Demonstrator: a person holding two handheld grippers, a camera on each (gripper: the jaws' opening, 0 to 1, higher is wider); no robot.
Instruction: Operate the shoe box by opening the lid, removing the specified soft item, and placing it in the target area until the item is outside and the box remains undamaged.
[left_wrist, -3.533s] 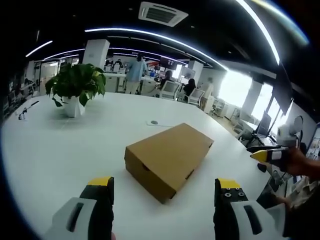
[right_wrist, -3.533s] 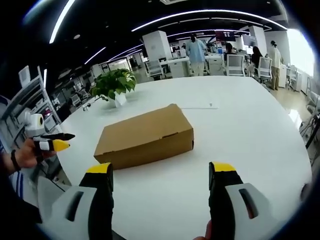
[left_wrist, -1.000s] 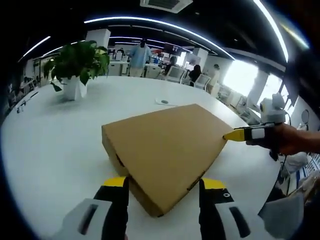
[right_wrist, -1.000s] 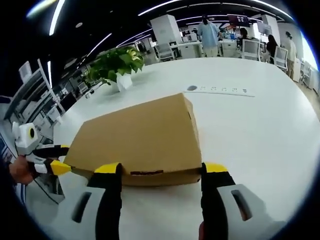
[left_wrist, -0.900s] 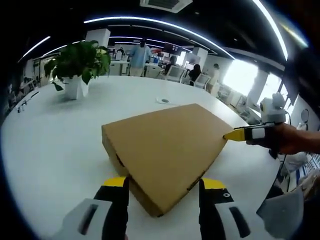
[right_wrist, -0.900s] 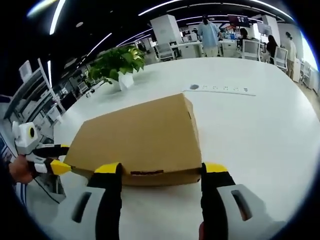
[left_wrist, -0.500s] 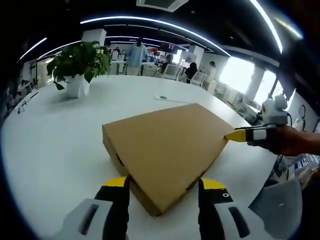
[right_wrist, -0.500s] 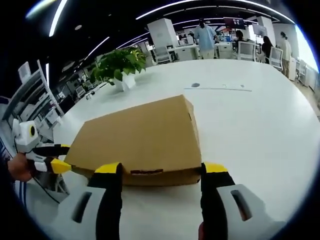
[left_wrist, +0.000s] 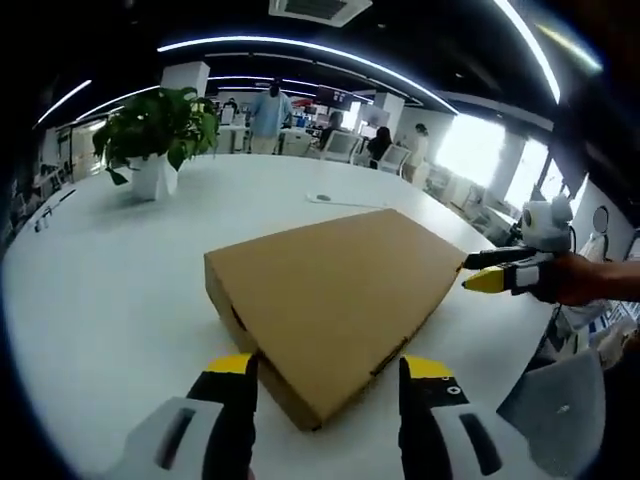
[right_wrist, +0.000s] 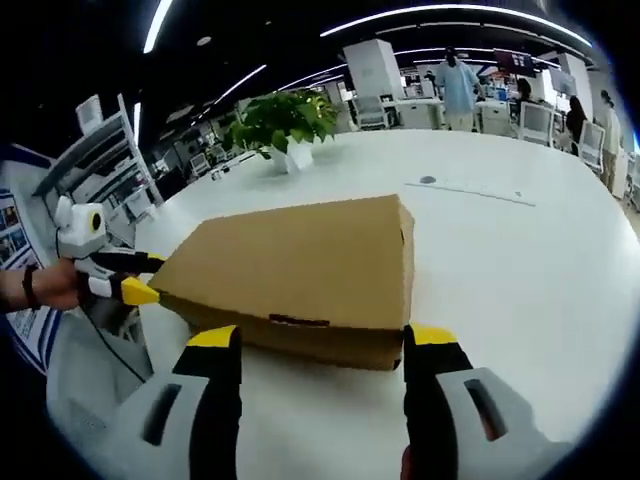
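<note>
A closed brown cardboard shoe box (left_wrist: 335, 290) lies flat on the white table (left_wrist: 110, 290). My left gripper (left_wrist: 325, 372) is open, its yellow-tipped jaws standing either side of the box's near corner. The right gripper (left_wrist: 492, 272), held in a hand, sits at the box's right-hand corner. In the right gripper view the box (right_wrist: 300, 262) lies just ahead, and my right gripper (right_wrist: 322, 342) is open and straddles its near side. The left gripper (right_wrist: 125, 278) is at the box's left corner. The lid is down and the contents are hidden.
A potted green plant (left_wrist: 155, 130) (right_wrist: 285, 120) stands on the far side of the table. A flat socket strip (right_wrist: 470, 190) lies beyond the box. Desks, chairs and people fill the room behind. Shelving (right_wrist: 105, 160) runs along the left of the right gripper view.
The right gripper has tilted at the box's corner, so its dark jaw now shows above the yellow tip. The right gripper view has shifted. The box stays shut and in place.
</note>
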